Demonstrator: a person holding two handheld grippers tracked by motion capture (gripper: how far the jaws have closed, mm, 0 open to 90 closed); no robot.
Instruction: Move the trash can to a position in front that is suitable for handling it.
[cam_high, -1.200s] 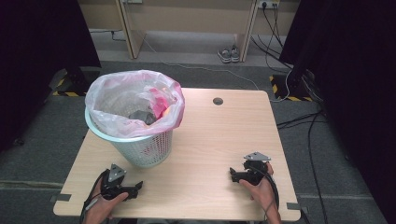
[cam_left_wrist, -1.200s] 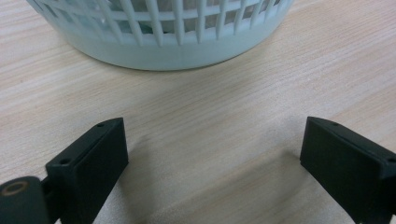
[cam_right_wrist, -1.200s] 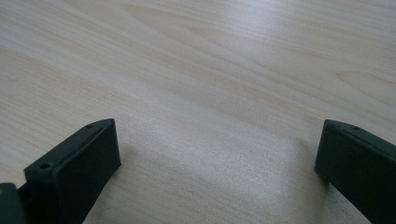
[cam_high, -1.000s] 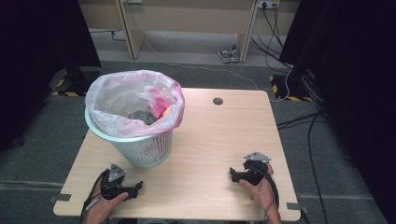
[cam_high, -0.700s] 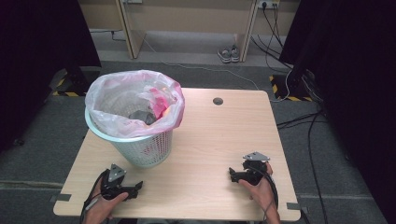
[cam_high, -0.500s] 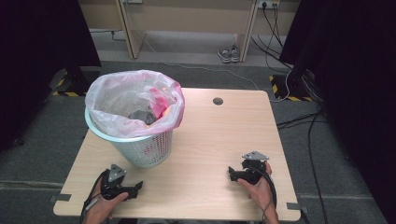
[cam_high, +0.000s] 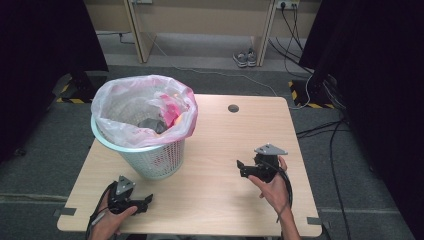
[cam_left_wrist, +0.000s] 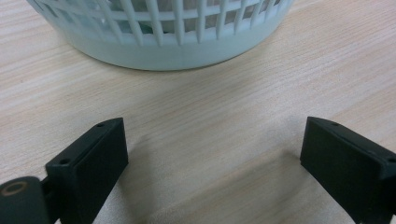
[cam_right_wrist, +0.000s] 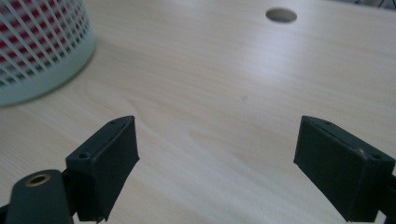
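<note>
At the table's (cam_high: 210, 200) near edge, in front of the basket (cam_high: 150, 160), the left gripper (cam_high: 145, 201) rests low on the wood in the person's left hand (cam_high: 107, 222). In the left gripper view its jaws stand wide apart with only bare tabletop between them, released, and the basket's pale green mesh wall (cam_left_wrist: 163, 32) rises just beyond them.

To the right of the basket and a little nearer the person than its base, the right gripper (cam_high: 241, 167) is held up off the table in the right hand (cam_high: 272, 187), pointing toward the basket. Its jaws have just been closing a little, yet they stand well apart with nothing between them.

The basket stands on the table's left half, lined with a pink-tinted bag (cam_high: 125, 107) folded over its rim; something dark lies inside. Beyond and right of the basket, a round hole (cam_high: 233, 108) sits near the far edge.
</note>
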